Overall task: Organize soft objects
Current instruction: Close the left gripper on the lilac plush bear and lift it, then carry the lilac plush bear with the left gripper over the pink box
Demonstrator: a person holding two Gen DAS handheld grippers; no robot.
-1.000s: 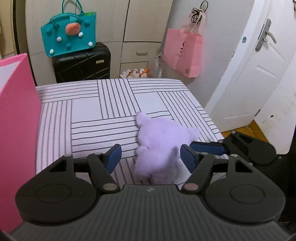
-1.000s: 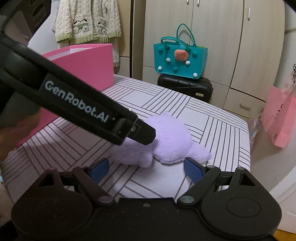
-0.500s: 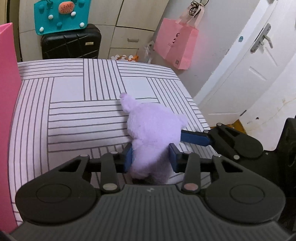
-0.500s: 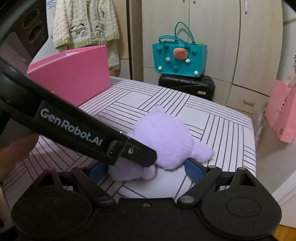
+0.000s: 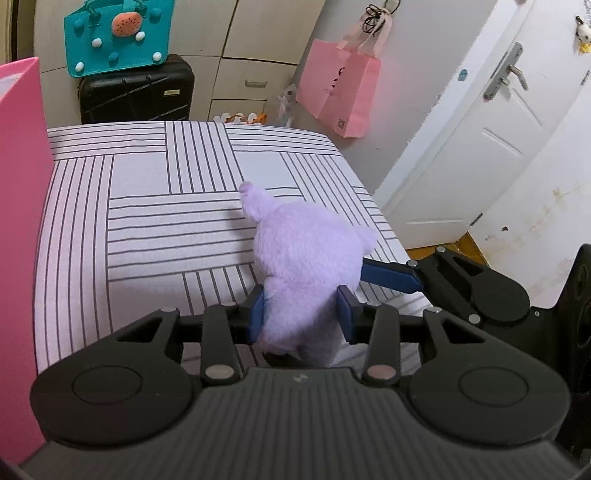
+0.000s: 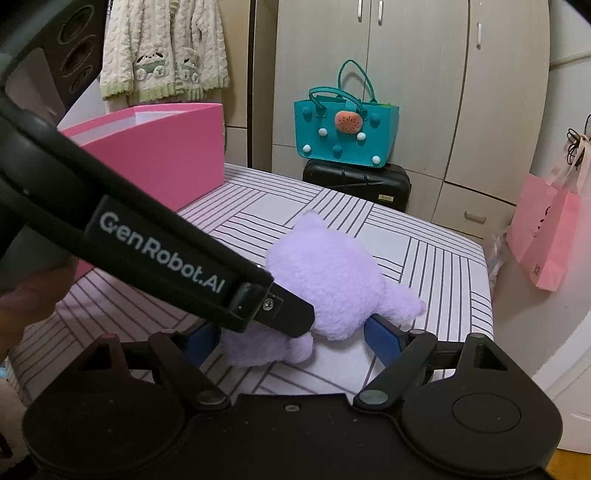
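Lilac plush toy (image 5: 308, 258); white bedcover (image 5: 147, 206) with dark line blocks; pink box (image 6: 166, 147); teal bag (image 6: 345, 133); black suitcase (image 5: 136, 92); blue pads (image 5: 388, 275).

A striped cloth (image 5: 155, 221) with dark lines on pale ground covers the flat surface. Beyond its far edge a black suitcase (image 5: 136, 92) stands on the floor, and a teal felt bag (image 5: 118, 35) with a watermelon patch and pompoms sits on top of it. Beige wardrobe doors (image 6: 417, 92) and drawers rise behind them. A pink paper bag (image 5: 340, 92) hangs on the wall near a white door (image 5: 491, 140) with a metal handle. A cream knitted garment (image 6: 162, 48) hangs at the upper left in the right wrist view
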